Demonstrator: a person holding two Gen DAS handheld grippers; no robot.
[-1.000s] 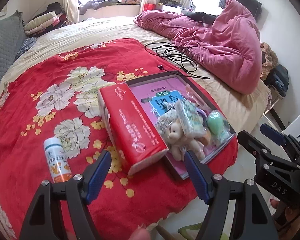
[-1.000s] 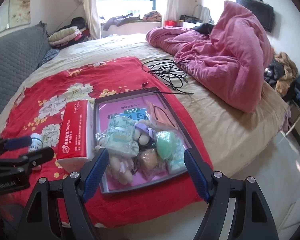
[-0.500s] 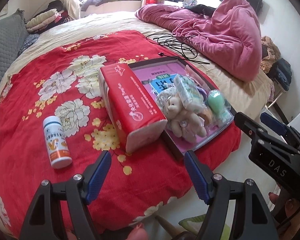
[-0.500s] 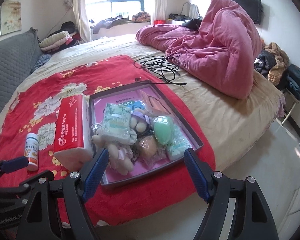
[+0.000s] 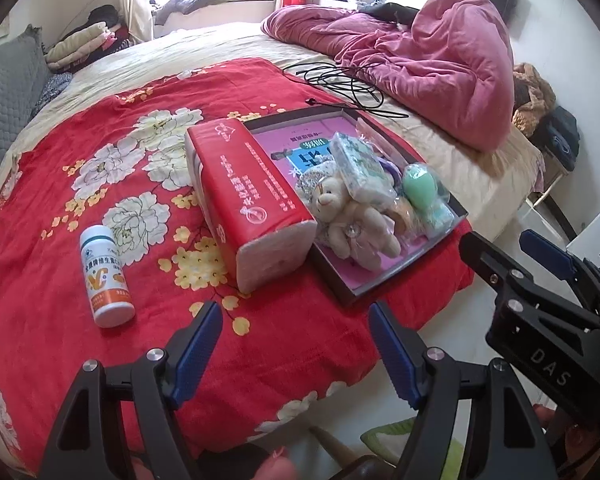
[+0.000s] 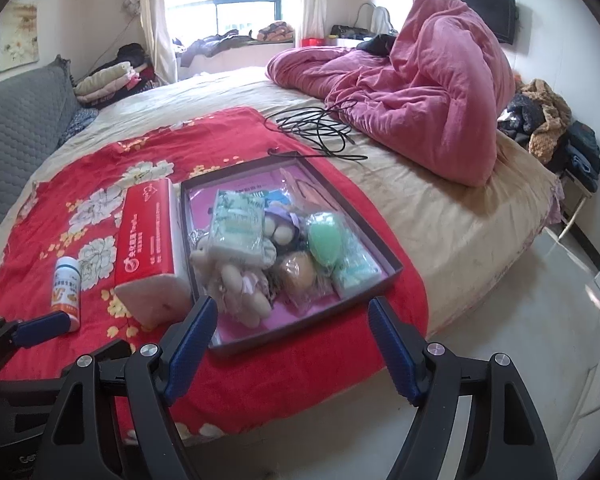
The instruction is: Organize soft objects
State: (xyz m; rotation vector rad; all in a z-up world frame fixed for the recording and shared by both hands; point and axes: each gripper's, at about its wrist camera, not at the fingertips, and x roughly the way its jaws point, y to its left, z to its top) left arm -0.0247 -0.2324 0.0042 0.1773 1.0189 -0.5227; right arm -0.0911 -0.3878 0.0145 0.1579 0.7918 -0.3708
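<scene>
Both tongs hang off the near edge of the bed, released and empty. The left gripper (image 5: 294, 340) has its blue pads spread wide above the near hem of the red floral blanket (image 5: 60, 184), touching nothing. The right gripper (image 6: 292, 338) is spread just as wide, holding nothing, its gap lined up over the near edge of the shallow dark tray (image 6: 394, 266); it also shows from the side at the right of the left view (image 5: 536, 256), beyond the bed's edge.

The tray lies on the blanket's right part, near the bed's near edge, and holds the soft things in a heap: a beige plush bear (image 5: 352, 220) toward the tray's near left corner, a pale green tissue pack (image 6: 236, 224) lying on top of it, a green egg-shaped sponge (image 6: 324, 238) in clear wrap toward the right side, a tan round sponge (image 6: 298, 272) just in front of that, and a small mint packet (image 6: 356, 268) against the right wall.

A red tissue brick (image 5: 248, 200) lies on the blanket touching the tray's left wall — outside it. Well apart to the left lies a white pill bottle (image 5: 106, 276) on its side.

Farther back, a black cable (image 6: 320, 128) is coiled on the beige sheet beside a bunched pink duvet (image 6: 420, 92).
</scene>
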